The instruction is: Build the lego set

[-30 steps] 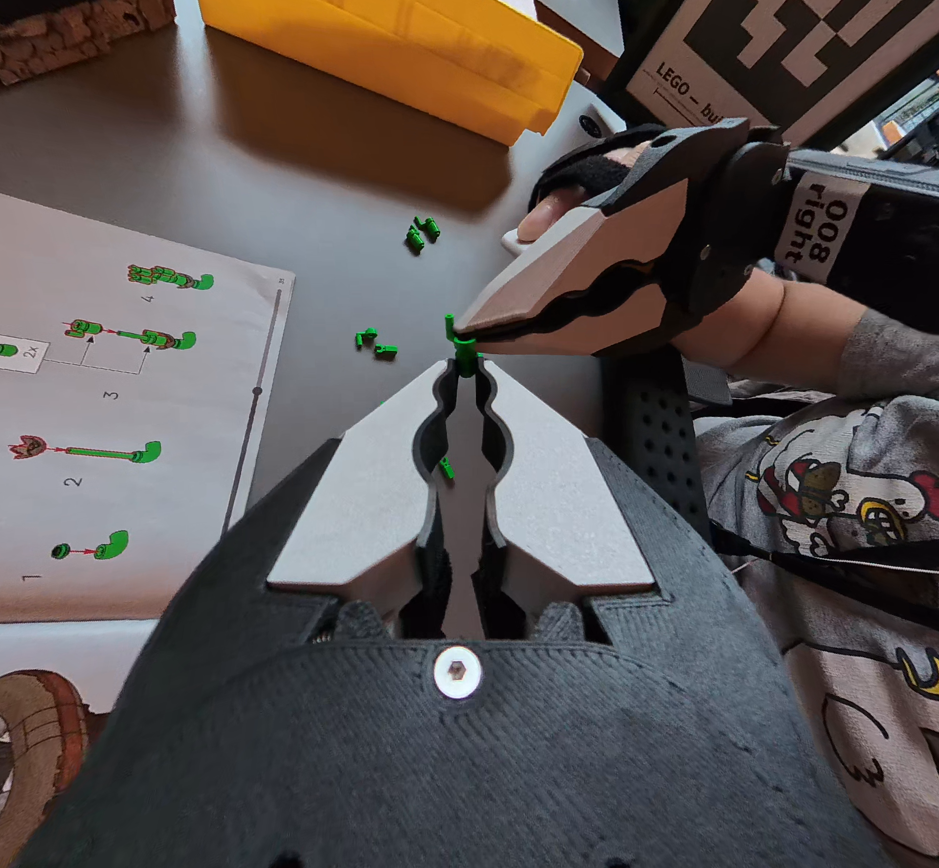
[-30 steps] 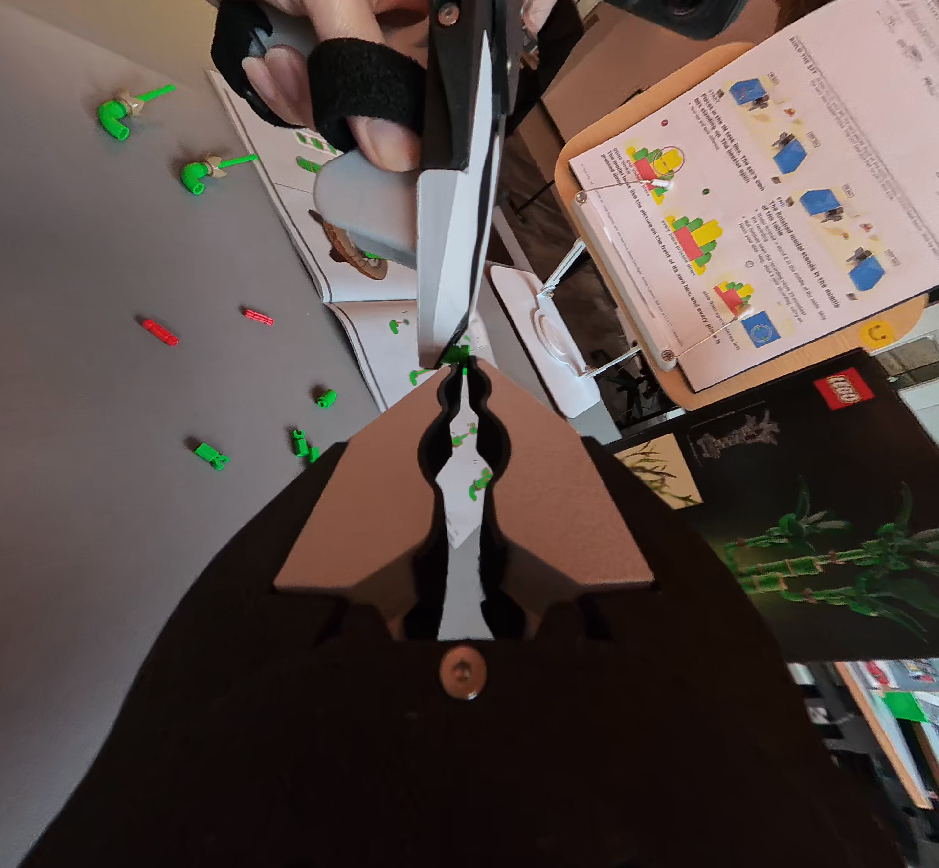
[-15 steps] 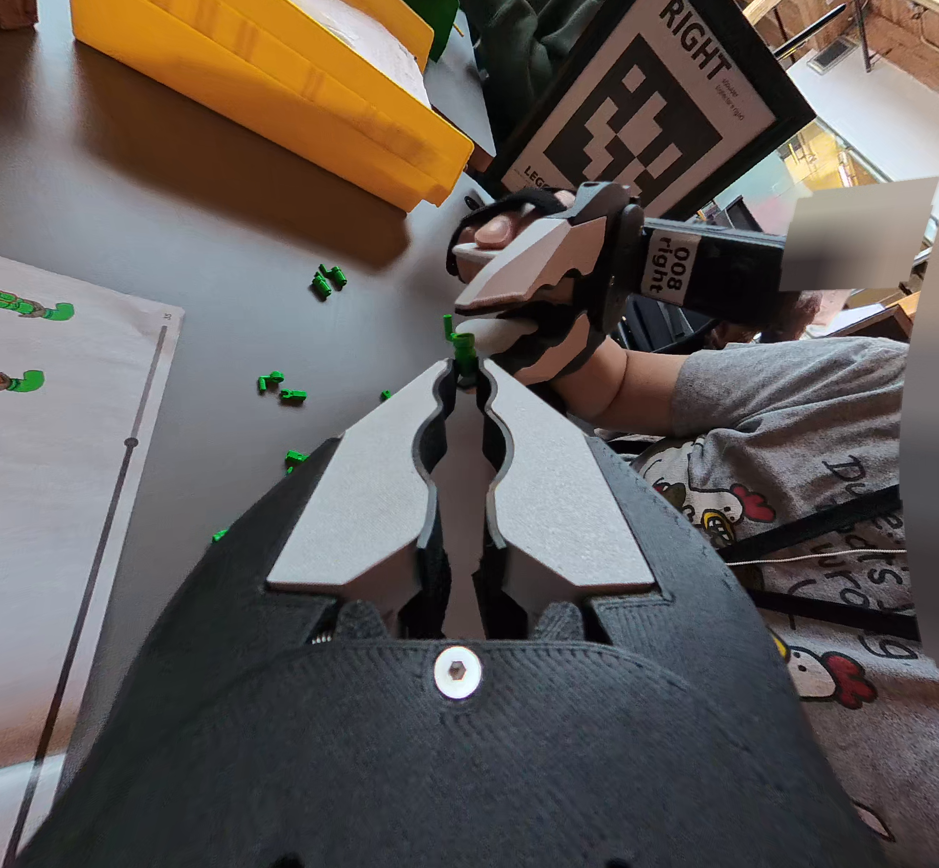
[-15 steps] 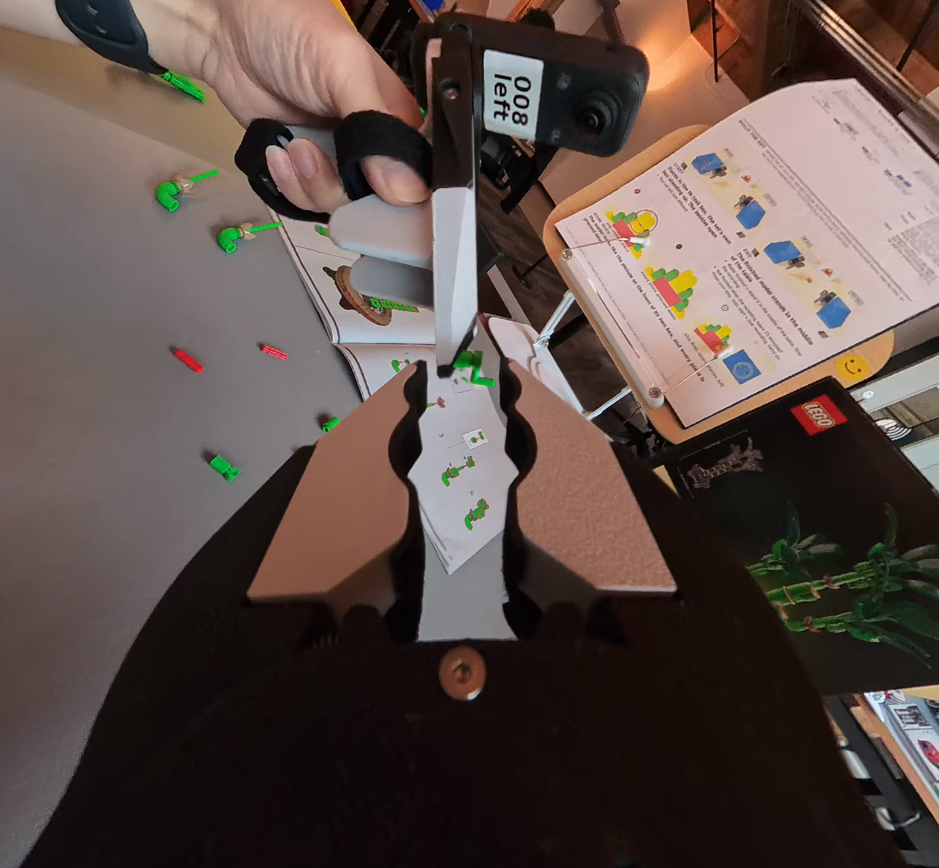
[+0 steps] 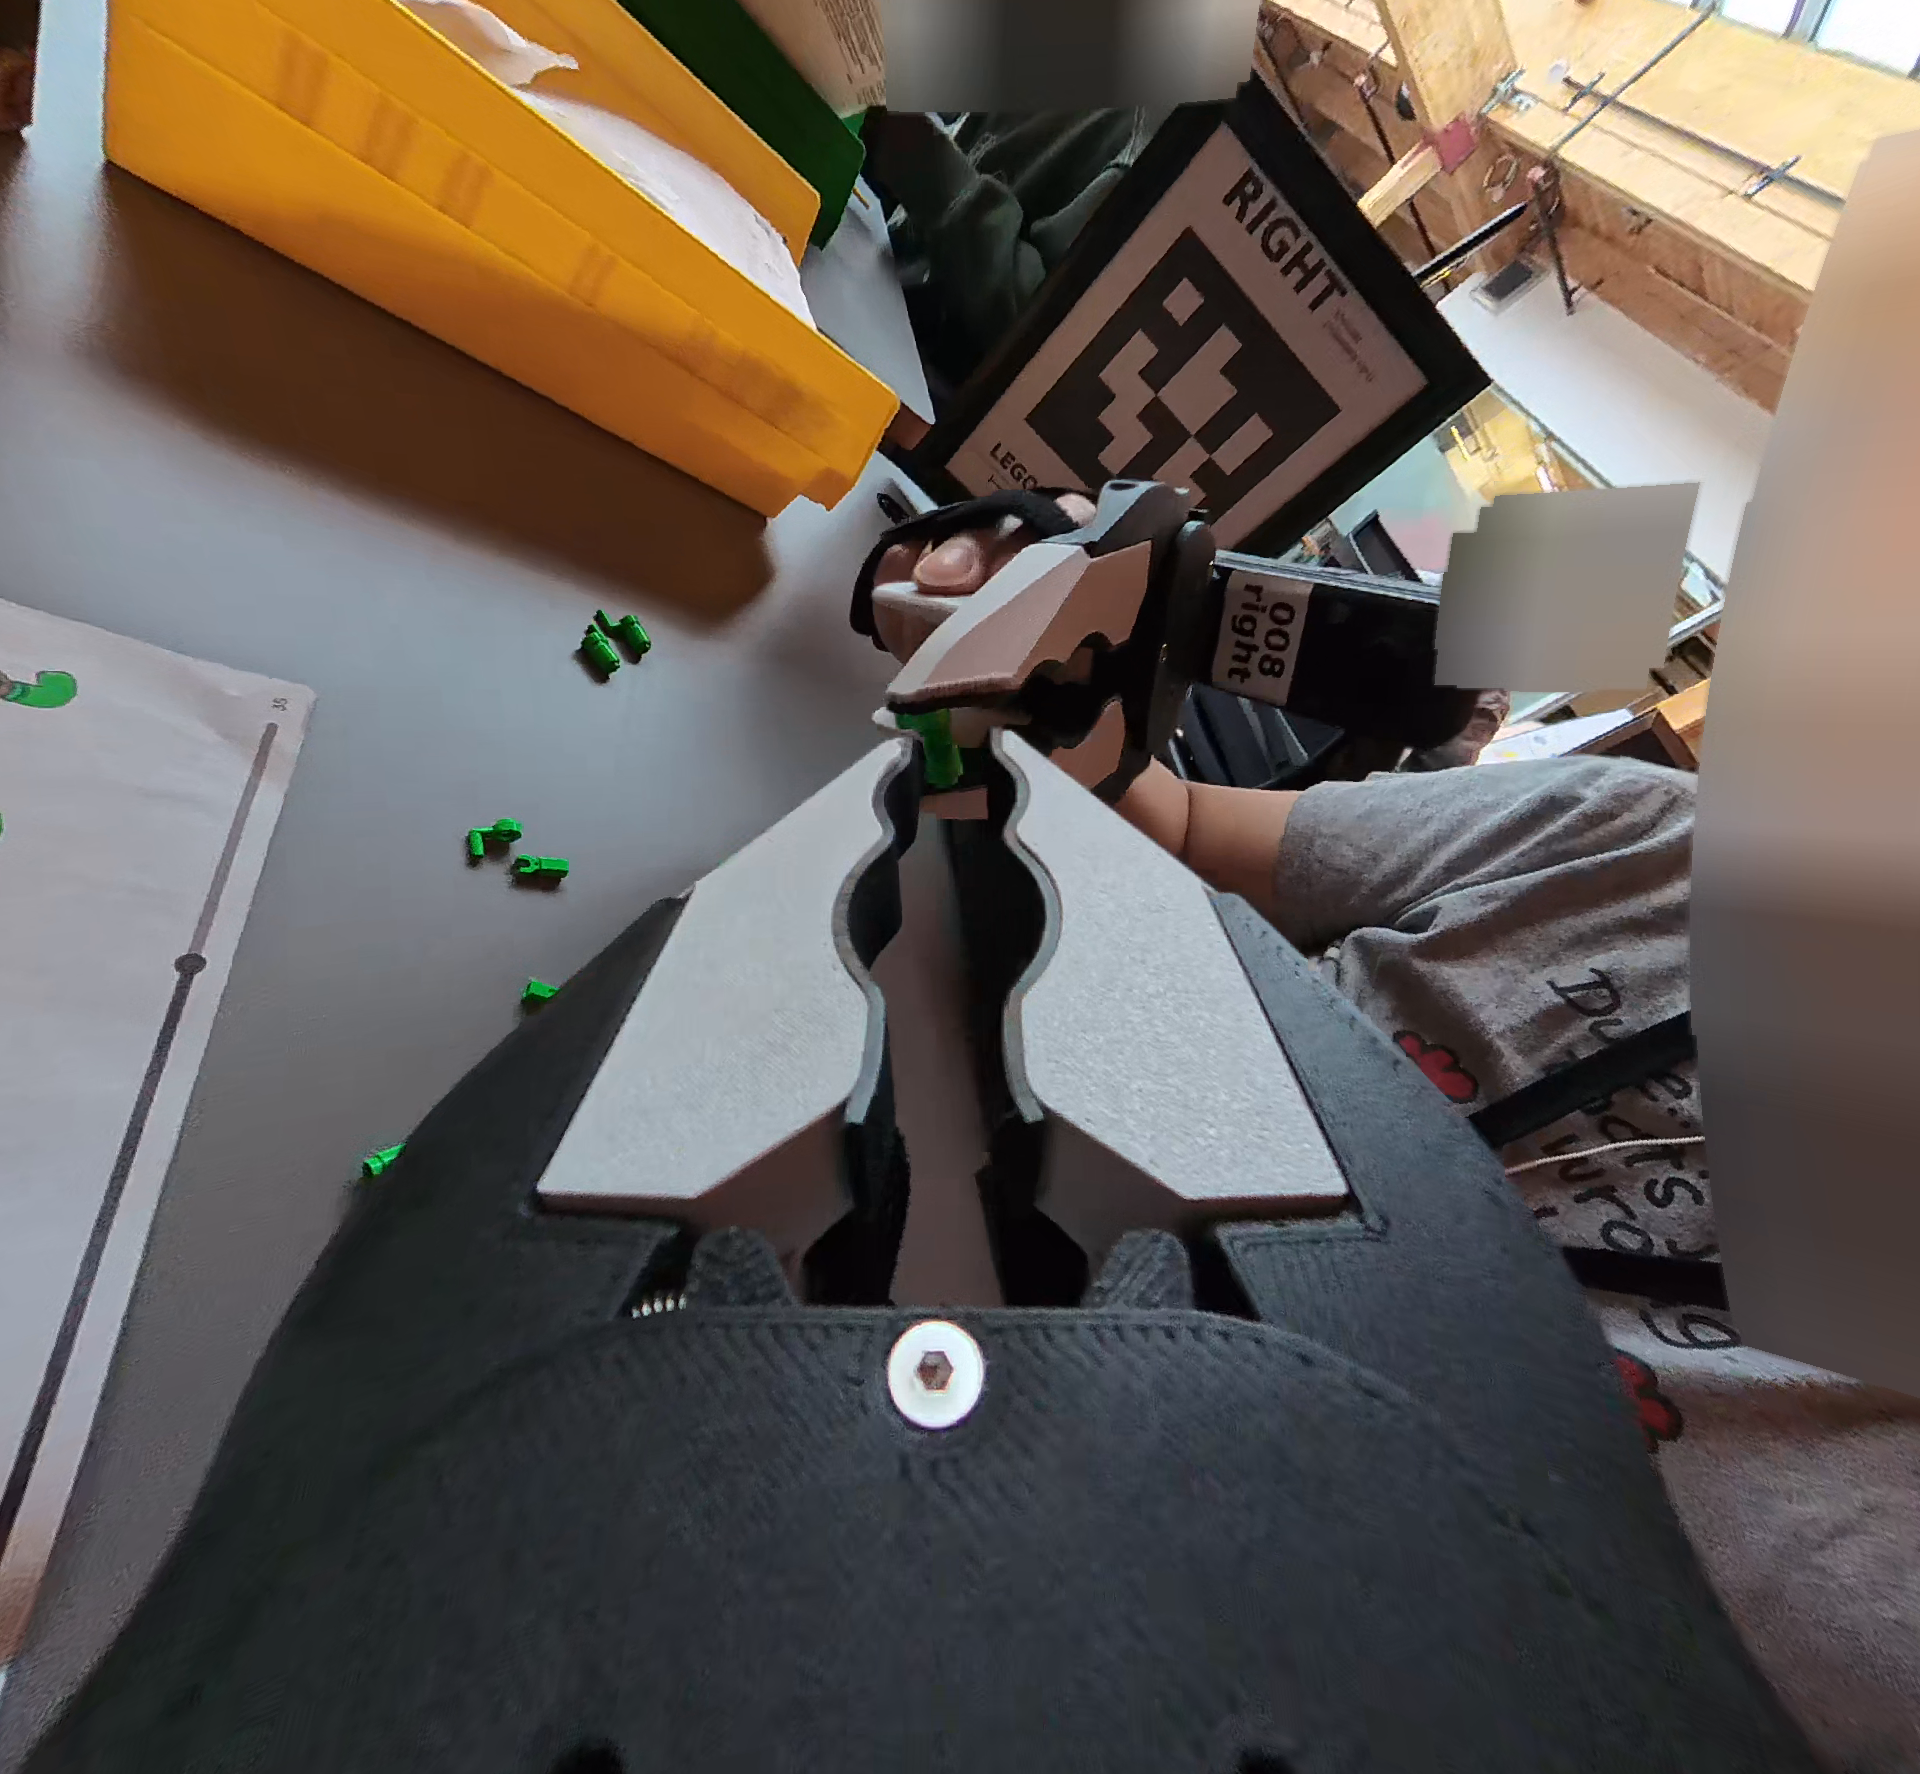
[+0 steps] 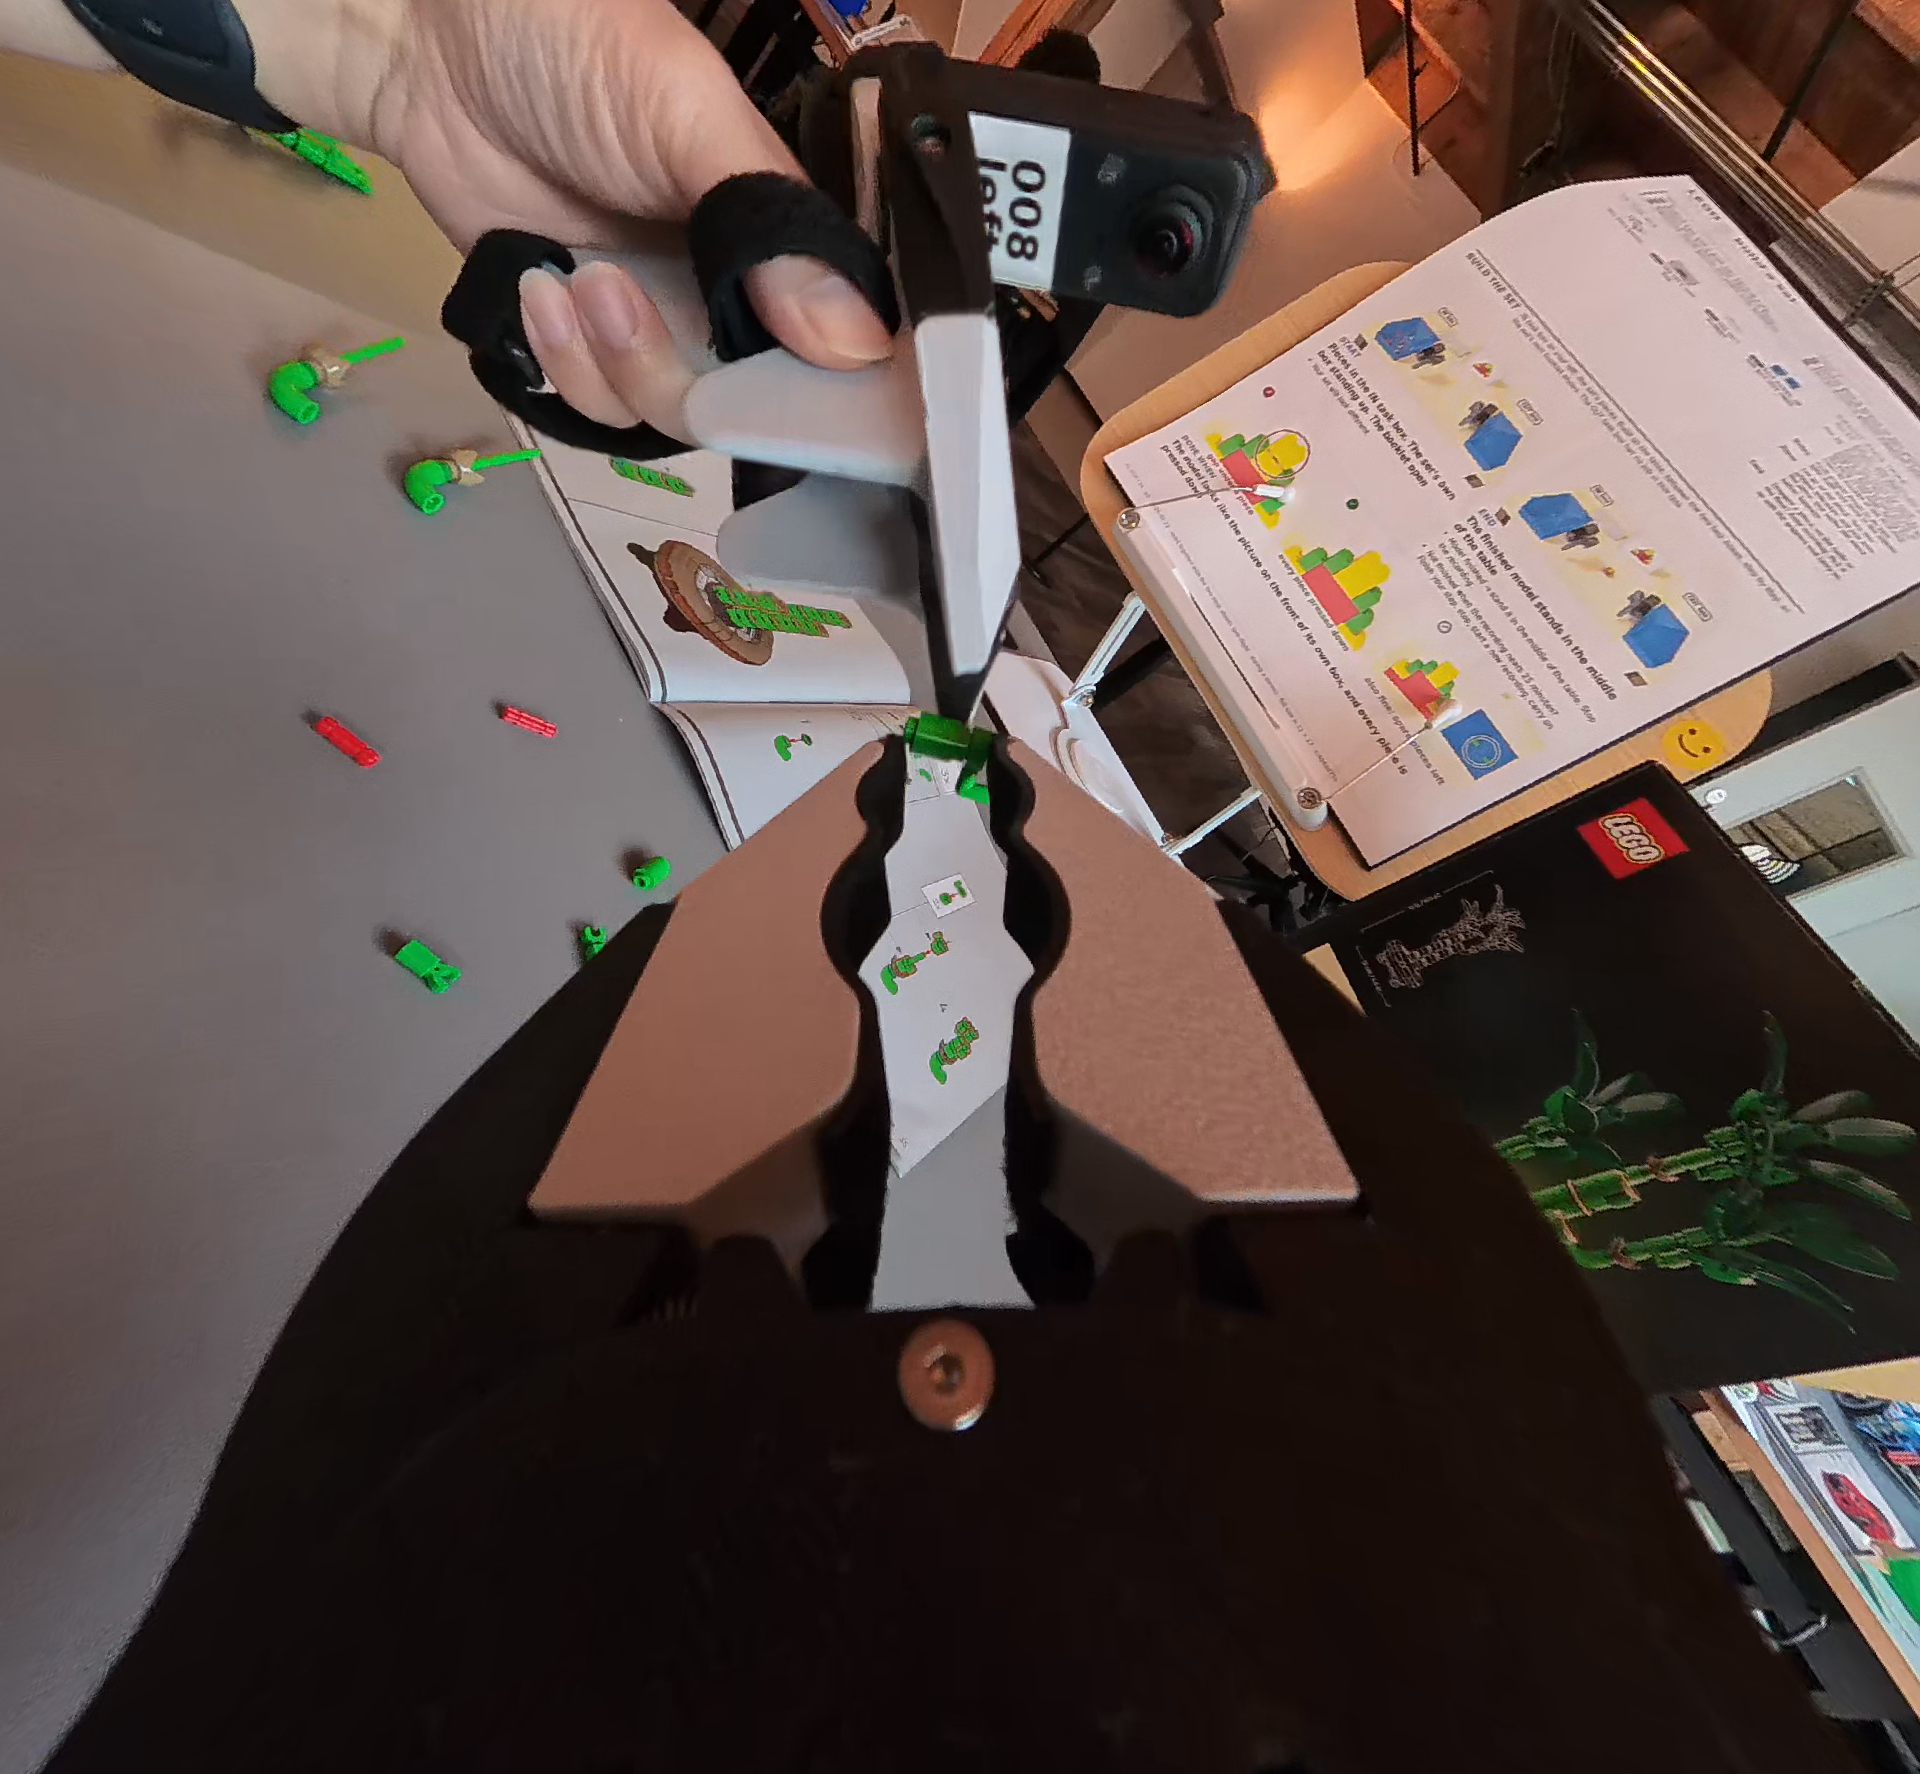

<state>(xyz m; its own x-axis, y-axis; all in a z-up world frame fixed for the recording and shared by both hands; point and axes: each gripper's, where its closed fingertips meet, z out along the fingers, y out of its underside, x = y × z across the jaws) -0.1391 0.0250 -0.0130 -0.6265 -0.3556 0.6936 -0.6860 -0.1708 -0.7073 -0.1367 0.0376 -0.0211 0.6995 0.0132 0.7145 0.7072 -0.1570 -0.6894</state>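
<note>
A small green lego piece (image 5: 940,750) hangs in the air between both grippers, above the dark table (image 5: 416,529). In the left wrist view my left gripper (image 5: 943,756) has its jaws a little wider apart than the piece. The right gripper (image 5: 904,711) comes in from the right and meets the piece at its tip. In the right wrist view my right gripper (image 6: 943,753) is shut on the green piece (image 6: 935,737), which spans both fingertips. The left gripper (image 6: 961,696) shows edge-on, its tip touching the piece from above.
A yellow bin (image 5: 468,197) and a framed marker sign (image 5: 1195,363) stand at the back. An open instruction booklet (image 6: 748,623) lies on the table. Loose green pieces (image 5: 613,638), red pins (image 6: 346,740) and green elbow assemblies (image 6: 447,474) are scattered. A lego box (image 6: 1662,1049) stands right. My left and right fingertips are right by each other.
My right gripper opened, then closed on the green piece that the left gripper held. The left jaws have widened slightly. Both grippers have tilted upward.
</note>
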